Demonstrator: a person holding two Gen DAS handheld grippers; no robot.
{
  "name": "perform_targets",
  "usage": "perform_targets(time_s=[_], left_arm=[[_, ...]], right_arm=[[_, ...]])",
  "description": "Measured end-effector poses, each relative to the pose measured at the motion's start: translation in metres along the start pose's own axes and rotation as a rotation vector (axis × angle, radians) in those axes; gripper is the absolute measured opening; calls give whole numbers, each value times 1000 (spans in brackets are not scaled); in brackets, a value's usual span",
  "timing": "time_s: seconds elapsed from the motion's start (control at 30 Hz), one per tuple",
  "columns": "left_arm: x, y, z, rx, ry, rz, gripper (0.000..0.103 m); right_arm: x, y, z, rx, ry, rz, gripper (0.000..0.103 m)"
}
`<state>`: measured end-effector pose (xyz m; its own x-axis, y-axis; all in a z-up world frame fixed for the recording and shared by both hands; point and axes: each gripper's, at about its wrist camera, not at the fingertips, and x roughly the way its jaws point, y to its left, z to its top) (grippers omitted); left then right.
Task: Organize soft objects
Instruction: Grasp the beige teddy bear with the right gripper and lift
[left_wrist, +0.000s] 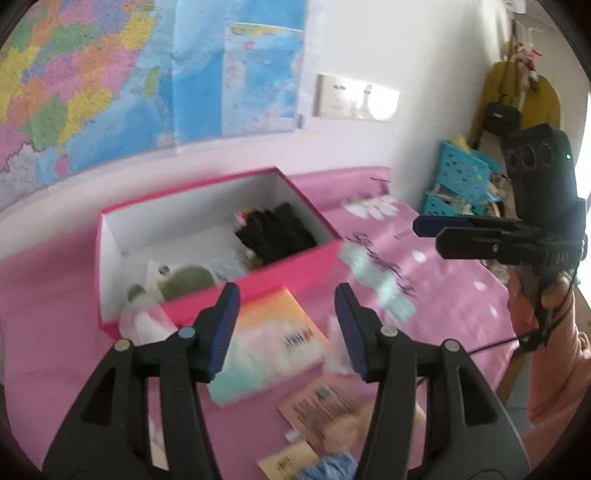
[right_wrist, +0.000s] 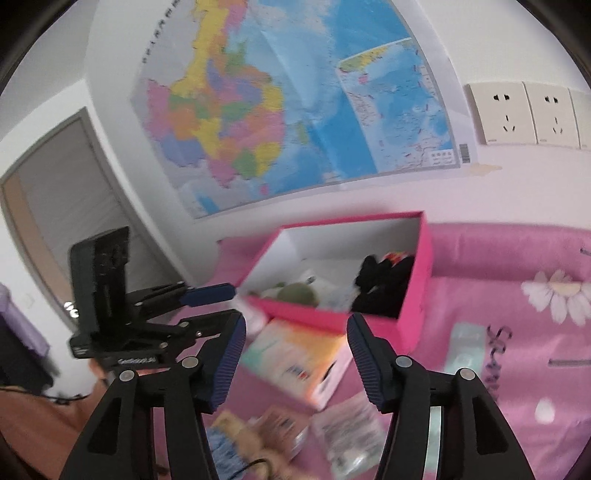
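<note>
Plainly both tools are released and empty: the left hand-held gripper (left_wrist: 286, 326) and the right hand-held gripper (right_wrist: 295, 354) each stand with jaws parted and nothing between the pads. The pink box (left_wrist: 258, 275), open-topped and already holding a black fabric bundle (left_wrist: 277, 232) and a green soft item (left_wrist: 186, 282), sits ahead of and above both, on the pink bedspread (left_wrist: 443, 280). What remains loose lies nearer: a pastel packet (left_wrist: 266, 343) directly under the left tool's jaws, its long axis running diagonally toward the box, and a blue knitted piece (left_wrist: 332, 465) at the bottom edge. The left looks better placed for the packet; it would reach down and forward.
</note>
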<state>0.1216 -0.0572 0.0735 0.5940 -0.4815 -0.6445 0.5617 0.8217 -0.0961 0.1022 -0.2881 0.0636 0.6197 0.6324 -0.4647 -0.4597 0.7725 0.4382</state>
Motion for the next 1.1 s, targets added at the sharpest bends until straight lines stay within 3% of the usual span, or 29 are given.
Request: perform_targets(time_s=[0.23,0.47,0.83,0.9,0.97,1.1], left_arm=[[-2,-18,-49,28,71,-63,55],[18,-27,-94,16,204,-90,55],[39,-32,-117,9,295,-138,56],[42,-34,-116,11,295,-151,56],[45,-35,-115,9,296,-165,56],[52,-34,-115,-24,303,-201,56]], right_arm=[[-20,18,-50,-31,81,-16,63],[5,9,-108,29,215,-71,64],[38,-4,-150,128,282,-53,64],[40,-5,-152,145,275,-42,61],[41,-5,-154,146,270,-37,44],[40,-9,-153,165,250,-46,34]])
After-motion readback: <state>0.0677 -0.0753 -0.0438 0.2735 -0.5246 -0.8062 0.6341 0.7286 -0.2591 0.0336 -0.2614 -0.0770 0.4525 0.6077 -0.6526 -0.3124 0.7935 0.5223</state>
